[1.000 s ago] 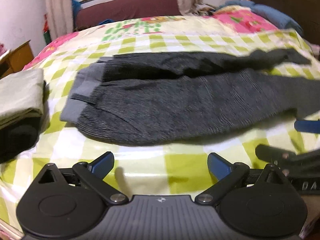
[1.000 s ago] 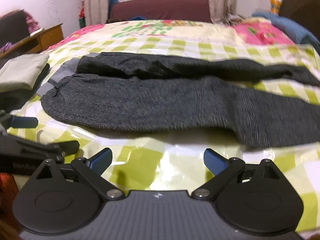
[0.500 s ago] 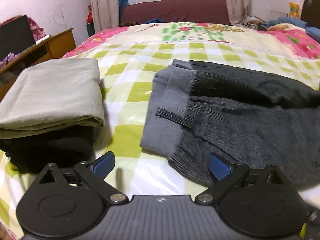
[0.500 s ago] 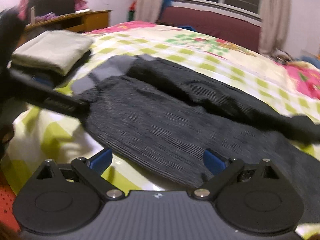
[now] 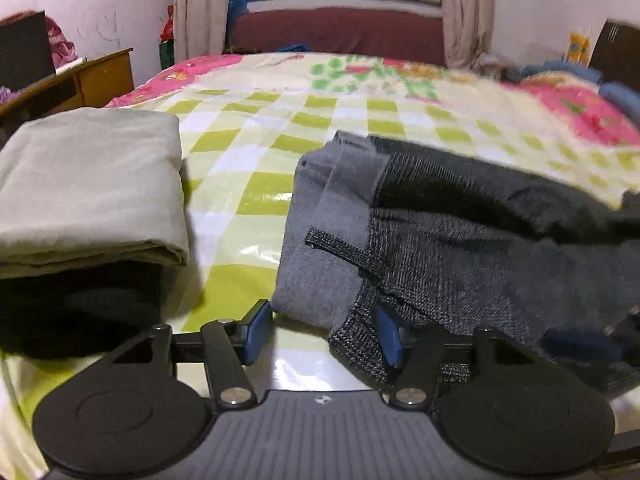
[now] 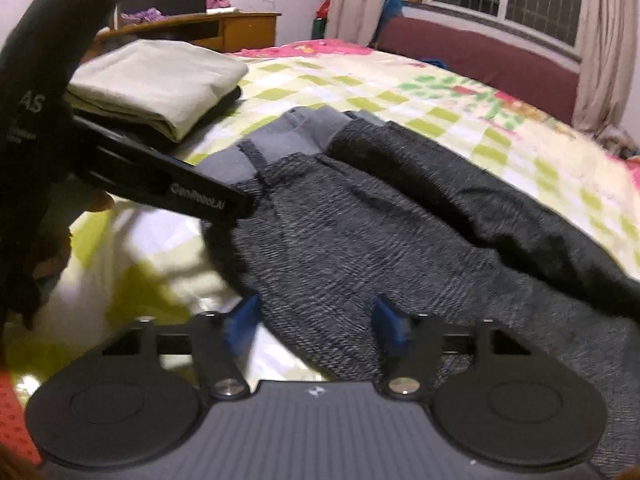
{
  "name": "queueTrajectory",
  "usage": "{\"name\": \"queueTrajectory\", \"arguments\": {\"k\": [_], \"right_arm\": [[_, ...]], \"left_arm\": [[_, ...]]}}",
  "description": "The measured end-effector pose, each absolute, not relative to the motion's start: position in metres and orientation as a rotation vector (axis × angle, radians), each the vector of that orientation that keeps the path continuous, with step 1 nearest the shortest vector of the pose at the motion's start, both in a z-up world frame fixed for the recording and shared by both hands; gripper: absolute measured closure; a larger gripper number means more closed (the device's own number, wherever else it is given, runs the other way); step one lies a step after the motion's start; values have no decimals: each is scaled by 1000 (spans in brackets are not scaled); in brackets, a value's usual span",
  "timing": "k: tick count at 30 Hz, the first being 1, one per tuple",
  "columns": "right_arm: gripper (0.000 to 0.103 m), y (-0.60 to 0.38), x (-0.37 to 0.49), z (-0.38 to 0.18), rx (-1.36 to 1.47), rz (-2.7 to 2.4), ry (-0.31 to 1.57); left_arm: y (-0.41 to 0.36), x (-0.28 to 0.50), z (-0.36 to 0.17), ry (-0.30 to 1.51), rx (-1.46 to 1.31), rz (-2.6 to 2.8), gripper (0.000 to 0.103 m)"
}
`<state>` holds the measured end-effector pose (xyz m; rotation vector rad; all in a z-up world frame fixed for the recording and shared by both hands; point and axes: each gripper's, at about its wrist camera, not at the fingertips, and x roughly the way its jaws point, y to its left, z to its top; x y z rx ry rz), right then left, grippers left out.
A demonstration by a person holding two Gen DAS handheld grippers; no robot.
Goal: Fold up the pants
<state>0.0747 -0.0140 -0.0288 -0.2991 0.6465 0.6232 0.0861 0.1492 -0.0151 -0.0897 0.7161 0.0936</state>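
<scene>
Dark grey knit pants [image 5: 460,248] lie flat on the bed, light grey waistband [image 5: 320,216] to the left, legs running right. My left gripper [image 5: 320,334] is open at the waistband's near corner; the fabric edge lies between the blue fingertips [image 5: 256,328], draped against the right one. My right gripper [image 6: 316,326] is open over the near edge of the seat of the pants [image 6: 360,240]. The left gripper's body [image 6: 168,184] shows in the right wrist view, touching the waistband [image 6: 280,140].
A stack of folded clothes, pale green on top of black [image 5: 88,184], sits at the left of the bed [image 5: 260,128], also in the right wrist view [image 6: 156,80]. A wooden desk [image 5: 96,76] stands left; a maroon sofa [image 5: 340,32] is under the window.
Both grippers moved left along the pants toward the waistband and came down onto the near edge. Both jaw openings have narrowed. The left gripper now has the waistband corner between its fingers.
</scene>
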Motion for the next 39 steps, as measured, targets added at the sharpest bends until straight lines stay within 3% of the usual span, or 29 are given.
{"name": "queueTrajectory", "arguments": {"k": [5, 10, 12, 13, 15, 21, 29, 34, 39], "right_arm": [[54, 4, 60, -30, -415, 632, 570], [43, 21, 61, -37, -471, 648, 529], [50, 24, 73, -41, -448, 643, 562], [62, 23, 79, -40, -407, 655, 595], [74, 21, 80, -37, -371, 660, 621], [81, 24, 60, -27, -341, 728, 657], [73, 24, 33, -14, -267, 841, 682], [65, -63, 40, 13, -96, 640, 659], [64, -187, 56, 15, 48, 299, 676]], "left_arm": [[150, 95, -19, 730, -91, 105, 34], [149, 104, -24, 736, -63, 113, 27], [151, 106, -25, 748, -74, 106, 34], [151, 104, -23, 745, -77, 99, 36], [152, 96, -18, 733, -72, 76, 41], [164, 63, -8, 748, -83, 81, 44], [170, 29, 1, 766, 15, 149, 36], [149, 20, 18, 716, 128, 178, 36], [109, 19, 28, 692, 214, 110, 36]]}}
